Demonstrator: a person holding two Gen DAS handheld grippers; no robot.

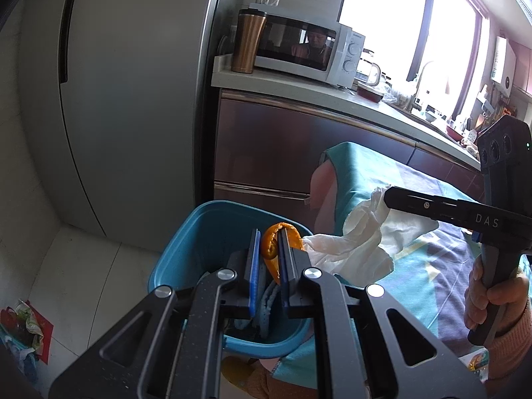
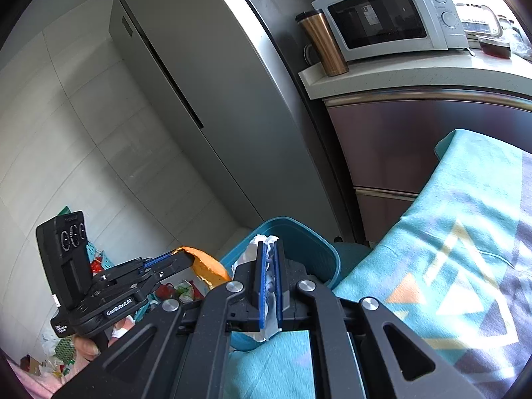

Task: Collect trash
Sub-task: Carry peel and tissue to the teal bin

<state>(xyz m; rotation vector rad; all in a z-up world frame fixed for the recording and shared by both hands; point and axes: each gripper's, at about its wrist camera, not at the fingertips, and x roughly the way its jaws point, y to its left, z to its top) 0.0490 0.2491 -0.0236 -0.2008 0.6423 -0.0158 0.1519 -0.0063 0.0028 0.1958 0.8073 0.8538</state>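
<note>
I hold peel (image 1: pixel 277 244) in left gripper (image 1: pixel 267 249) jaws over bin (image 1: pixel 199 232) to drop | right gripper (image 2: pixel 271 259) jaws clamp tissue (image 2: pixel 266 242), next in.

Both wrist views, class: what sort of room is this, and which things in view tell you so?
Most likely a home kitchen: a white microwave oven stands on a pale countertop, a tall grey refrigerator beside it, and a sink tap under the window.
</note>
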